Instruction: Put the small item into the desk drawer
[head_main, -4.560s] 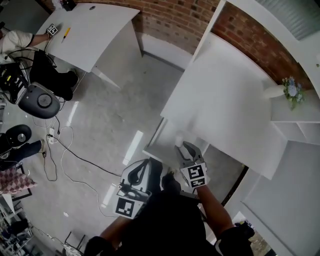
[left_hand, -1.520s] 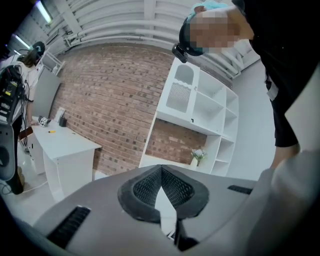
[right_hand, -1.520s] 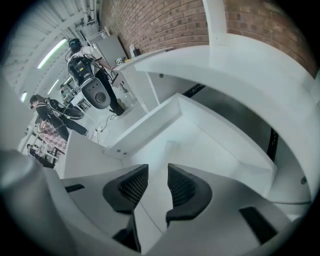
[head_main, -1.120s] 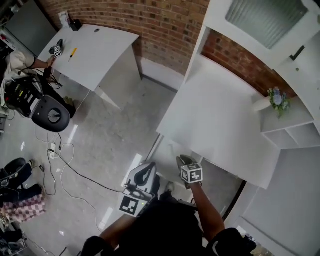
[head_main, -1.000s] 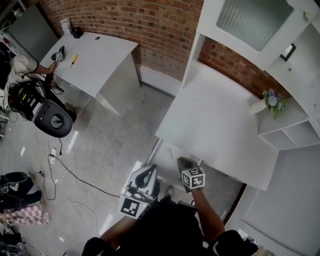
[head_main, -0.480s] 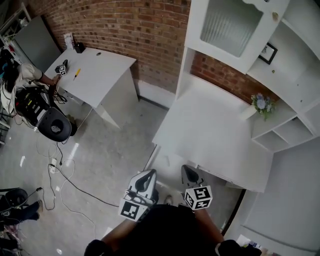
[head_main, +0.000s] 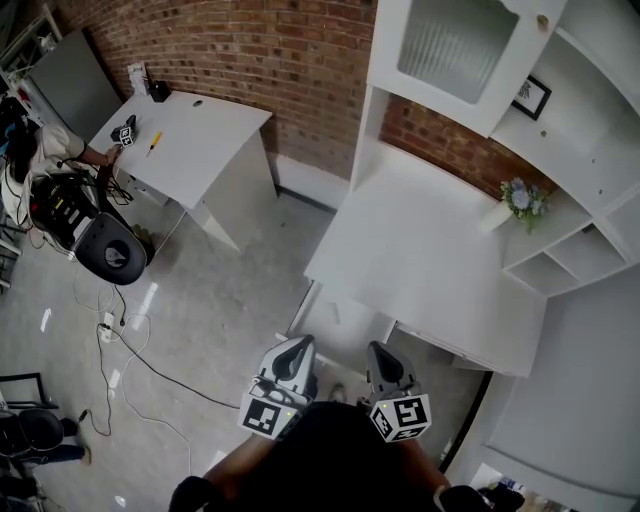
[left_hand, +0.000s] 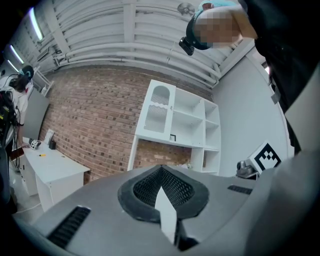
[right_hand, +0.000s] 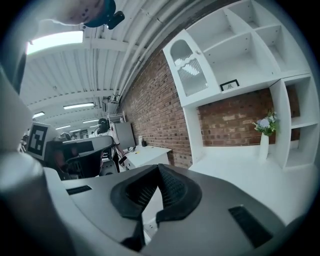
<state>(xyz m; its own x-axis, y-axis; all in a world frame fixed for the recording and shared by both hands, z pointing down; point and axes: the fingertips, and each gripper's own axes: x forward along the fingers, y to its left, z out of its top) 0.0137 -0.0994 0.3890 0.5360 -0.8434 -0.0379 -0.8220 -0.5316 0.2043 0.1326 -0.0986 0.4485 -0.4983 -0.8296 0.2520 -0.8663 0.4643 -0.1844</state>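
Note:
The white desk (head_main: 430, 250) stands at the right, with its drawer (head_main: 350, 325) pulled out at the near left corner. A small pale speck (head_main: 333, 313) shows in the drawer, too small to make out. Both grippers hang close to the person's body, short of the drawer and touching nothing. My left gripper (head_main: 299, 347) (left_hand: 161, 169) is shut with nothing in it. My right gripper (head_main: 380, 350) (right_hand: 159, 167) is shut too and holds nothing, pointing toward the desk top.
A white hutch (head_main: 455, 55) with a glass door and open shelves rises over the desk. A vase of flowers (head_main: 512, 203) (right_hand: 264, 131) stands on the desk's far right. Another white desk (head_main: 190, 125), a black chair (head_main: 108, 250) and floor cables (head_main: 130, 345) lie to the left.
My right gripper has drawn back from the drawer toward the body and its jaws have shut with nothing between them. The head view has tipped up, so more of the hutch shows.

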